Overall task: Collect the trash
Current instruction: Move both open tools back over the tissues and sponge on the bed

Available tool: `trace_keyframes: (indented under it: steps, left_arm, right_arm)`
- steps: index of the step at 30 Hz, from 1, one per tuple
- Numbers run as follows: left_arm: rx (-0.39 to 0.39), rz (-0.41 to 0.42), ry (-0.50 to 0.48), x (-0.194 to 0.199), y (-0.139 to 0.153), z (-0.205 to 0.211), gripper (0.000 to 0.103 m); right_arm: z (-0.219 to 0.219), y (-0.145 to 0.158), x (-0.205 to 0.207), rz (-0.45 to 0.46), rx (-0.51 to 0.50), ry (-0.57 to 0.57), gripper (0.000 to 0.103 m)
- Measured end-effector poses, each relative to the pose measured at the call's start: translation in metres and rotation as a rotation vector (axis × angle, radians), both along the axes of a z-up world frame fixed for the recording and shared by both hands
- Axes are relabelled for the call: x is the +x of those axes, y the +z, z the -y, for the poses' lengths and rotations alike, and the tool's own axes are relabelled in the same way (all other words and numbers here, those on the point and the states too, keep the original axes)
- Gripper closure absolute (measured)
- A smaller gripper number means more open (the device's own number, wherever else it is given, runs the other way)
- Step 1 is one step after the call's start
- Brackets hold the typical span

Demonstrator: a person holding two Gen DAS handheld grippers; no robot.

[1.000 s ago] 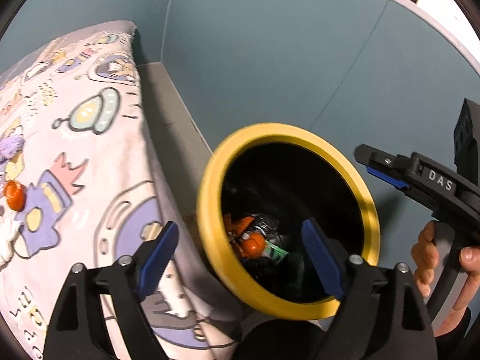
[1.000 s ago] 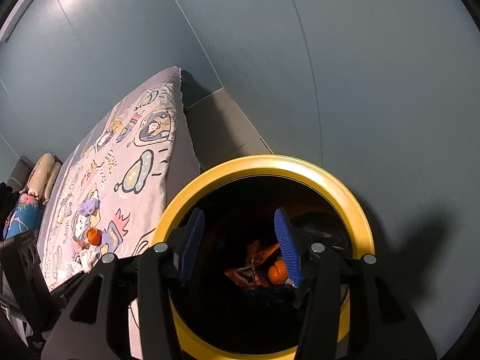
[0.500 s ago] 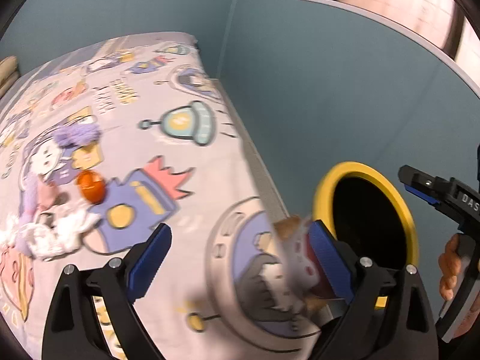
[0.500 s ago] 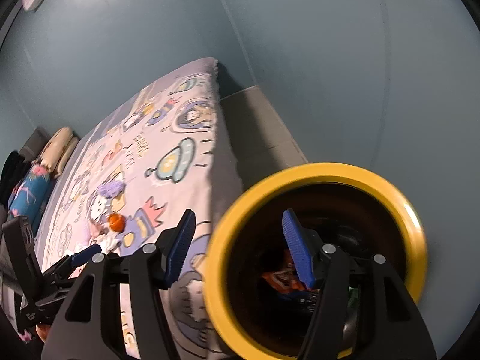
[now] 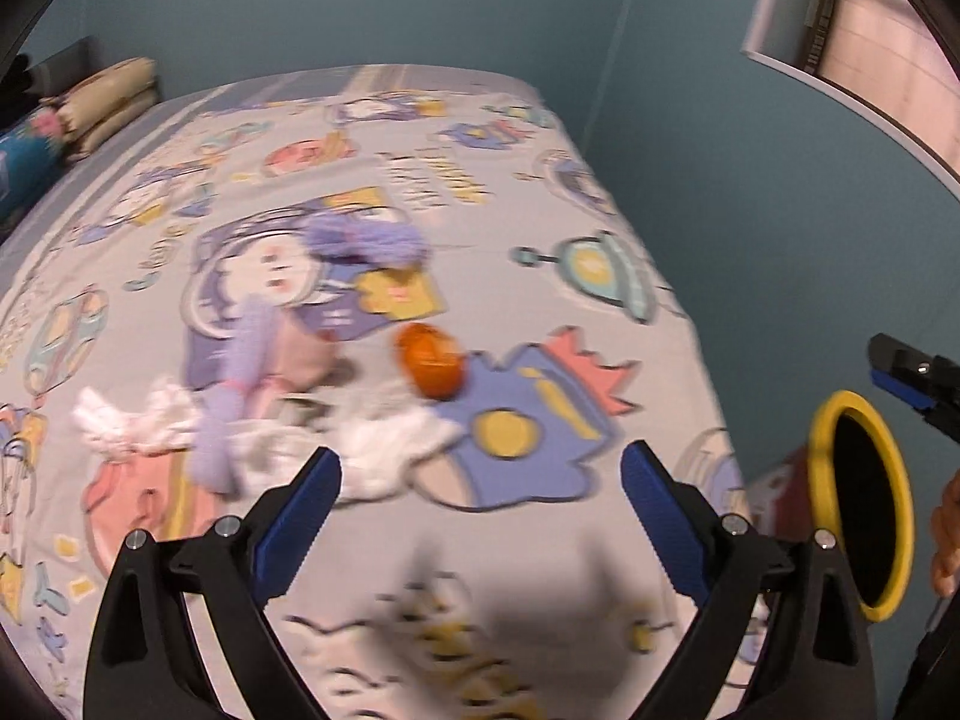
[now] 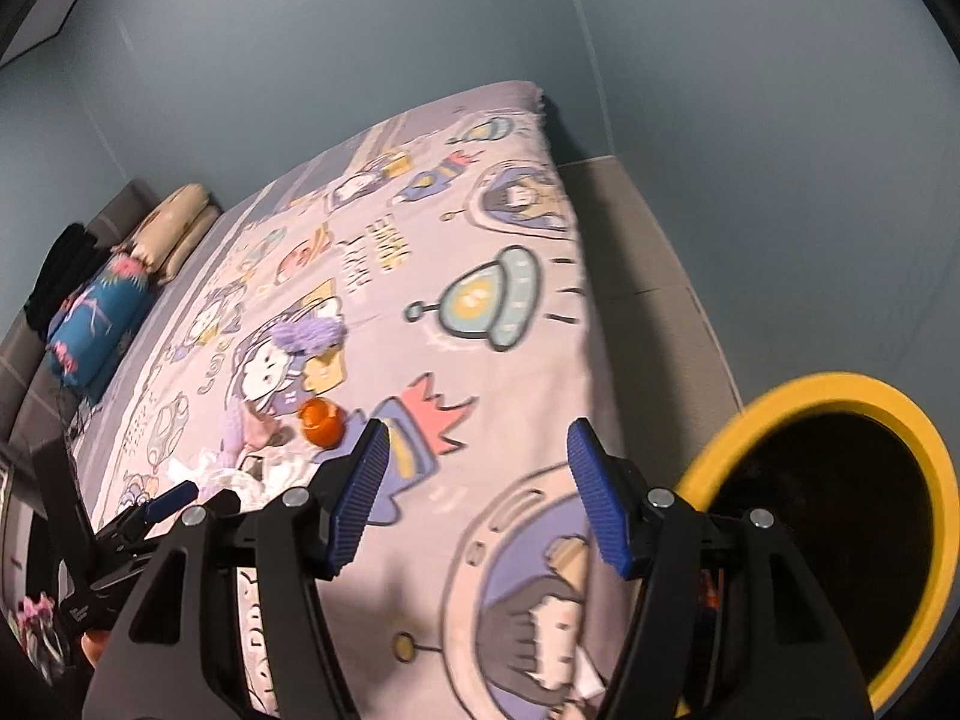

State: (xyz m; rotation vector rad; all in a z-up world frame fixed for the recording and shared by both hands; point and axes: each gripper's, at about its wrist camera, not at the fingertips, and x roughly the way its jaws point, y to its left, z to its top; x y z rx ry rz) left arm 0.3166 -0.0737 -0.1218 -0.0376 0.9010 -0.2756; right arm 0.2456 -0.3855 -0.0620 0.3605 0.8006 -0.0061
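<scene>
Trash (image 5: 414, 450) sits in a loose cluster on the bed (image 5: 540, 138), left of centre in the left wrist view: crumpled white tissue (image 5: 390, 444), a second white wad (image 5: 129, 420), an orange round item (image 5: 431, 360) just above the tissue, and purple fluffy pieces (image 5: 360, 240) mixed in with something pink. Motion blur, so finer detail is not readable.

Bed carries a cartoon-print sheet with UFO and robot figures. Pillows (image 6: 102, 312) at the far end, against the blue wall (image 6: 720, 90).

Bin (image 6: 840, 528): yellow rim, black inside, stands on the floor beside the bed at the near corner, tilted toward the cameras. In the right wrist view something orange shows just inside it, behind the right finger. Well apart from the trash cluster.

Left gripper (image 5: 480, 516): jaws wide, have just been opening, nothing between the blue pads (image 5: 300, 516). It points down at the sheet, just short of the tissue, not touching it.

Right gripper (image 6: 474, 492): jaws about half open, have just been opening, nothing gripped. It hangs over the sheet between the orange item and the bin. Its tip shows at the right edge of the left wrist view, above the bin rim, with part of a hand (image 5: 948, 534) below.
</scene>
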Motion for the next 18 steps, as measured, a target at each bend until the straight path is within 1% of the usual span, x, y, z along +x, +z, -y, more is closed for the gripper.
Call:
trace_keyframes:
  steps: [4, 8, 12, 18]
  left_arm:
    - [0.011, 0.002, 0.074, 0.009, -0.003, -0.041, 0.012]
    - [0.004, -0.021, 0.154, 0.017, -0.012, -0.086, 0.012]
    - [0.010, -0.047, 0.205, 0.022, -0.020, -0.117, 0.012]
    - [0.020, -0.049, 0.273, 0.028, -0.029, -0.157, 0.012]
  right_arm:
    - [-0.029, -0.002, 0.022, -0.004, -0.006, 0.050, 0.044]
    - [-0.062, -0.009, 0.046, -0.017, -0.011, 0.103, 0.044]
    - [-0.090, -0.016, 0.064, -0.034, -0.015, 0.145, 0.044]
    - [-0.126, -0.028, 0.089, -0.056, -0.048, 0.187, 0.044]
